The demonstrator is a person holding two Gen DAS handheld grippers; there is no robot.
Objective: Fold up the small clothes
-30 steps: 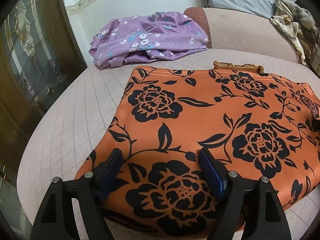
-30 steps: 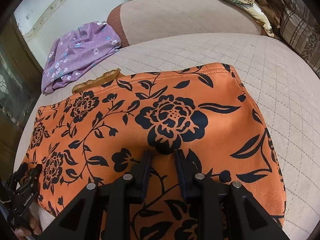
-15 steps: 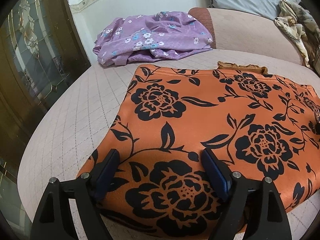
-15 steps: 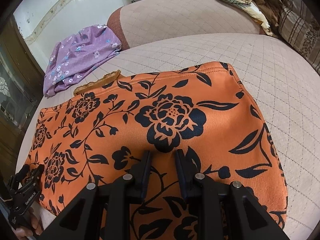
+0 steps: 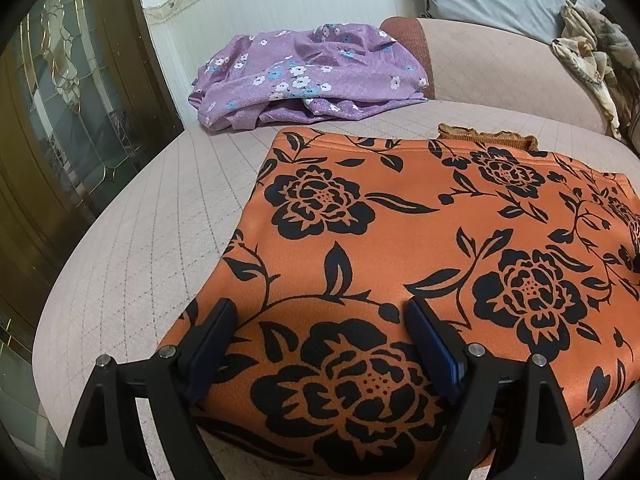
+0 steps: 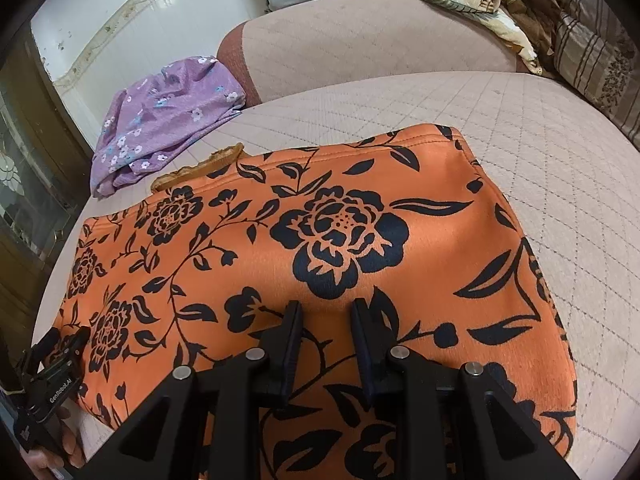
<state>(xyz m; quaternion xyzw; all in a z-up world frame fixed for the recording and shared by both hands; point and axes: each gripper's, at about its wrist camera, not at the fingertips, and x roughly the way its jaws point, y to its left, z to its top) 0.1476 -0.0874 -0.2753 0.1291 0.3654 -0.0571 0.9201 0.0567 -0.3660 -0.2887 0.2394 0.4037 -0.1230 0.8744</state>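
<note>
An orange garment with black flowers [image 5: 400, 240] lies folded flat on the quilted sofa seat; it also shows in the right wrist view [image 6: 320, 248]. My left gripper [image 5: 320, 320] is open wide, its blue pads [image 5: 216, 332] resting over the garment's near left edge. My right gripper [image 6: 326, 320] hovers over the garment's near right part, its jaws a narrow gap apart with nothing between them. The left gripper also shows in the right wrist view [image 6: 60, 348] at the garment's far left corner.
A purple flowered garment [image 5: 312, 76] lies crumpled at the back left of the seat [image 5: 140, 248]. A brown frilled edge [image 5: 488, 138] sticks out behind the orange garment. Patterned cloths and a striped cushion [image 6: 592, 52] lie at the back right. A glass door [image 5: 60, 120] stands left.
Both grippers have drawn back and risen slightly over the garment. The garment itself has not moved.
</note>
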